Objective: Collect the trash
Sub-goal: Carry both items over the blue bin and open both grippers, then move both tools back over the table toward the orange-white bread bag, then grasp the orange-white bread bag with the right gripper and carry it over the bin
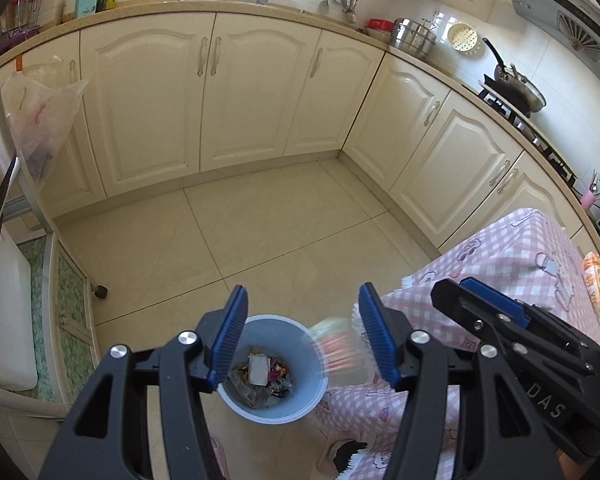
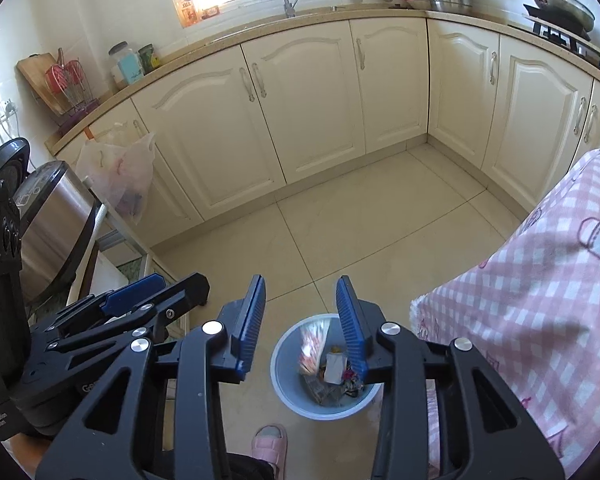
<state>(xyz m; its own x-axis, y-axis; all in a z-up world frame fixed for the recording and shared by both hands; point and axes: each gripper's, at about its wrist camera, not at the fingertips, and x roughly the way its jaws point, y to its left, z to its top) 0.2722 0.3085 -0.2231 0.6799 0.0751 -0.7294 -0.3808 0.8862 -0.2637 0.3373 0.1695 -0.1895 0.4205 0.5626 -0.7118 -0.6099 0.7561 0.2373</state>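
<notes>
A light blue trash bin (image 1: 236,404) stands on the floor beside the table, with several wrappers and a white carton (image 1: 259,368) inside; it also shows in the right wrist view (image 2: 284,384). A blurred orange-and-green wrapper (image 1: 336,346) is in mid-air over the bin's rim, also seen in the right wrist view (image 2: 311,344). My left gripper (image 1: 302,340) is open and empty above the bin. My right gripper (image 2: 300,320) is open and empty above the bin. The right gripper appears in the left view (image 1: 500,316), and the left gripper in the right view (image 2: 128,304).
A table with a pink checked cloth (image 1: 512,264) stands right of the bin (image 2: 540,300). Cream cabinets (image 1: 260,92) line the far walls. A plastic bag (image 1: 44,120) hangs at left. A steel appliance (image 2: 56,216) and a low shelf (image 1: 60,320) are at left. A pink slipper (image 2: 269,444) is near the bin.
</notes>
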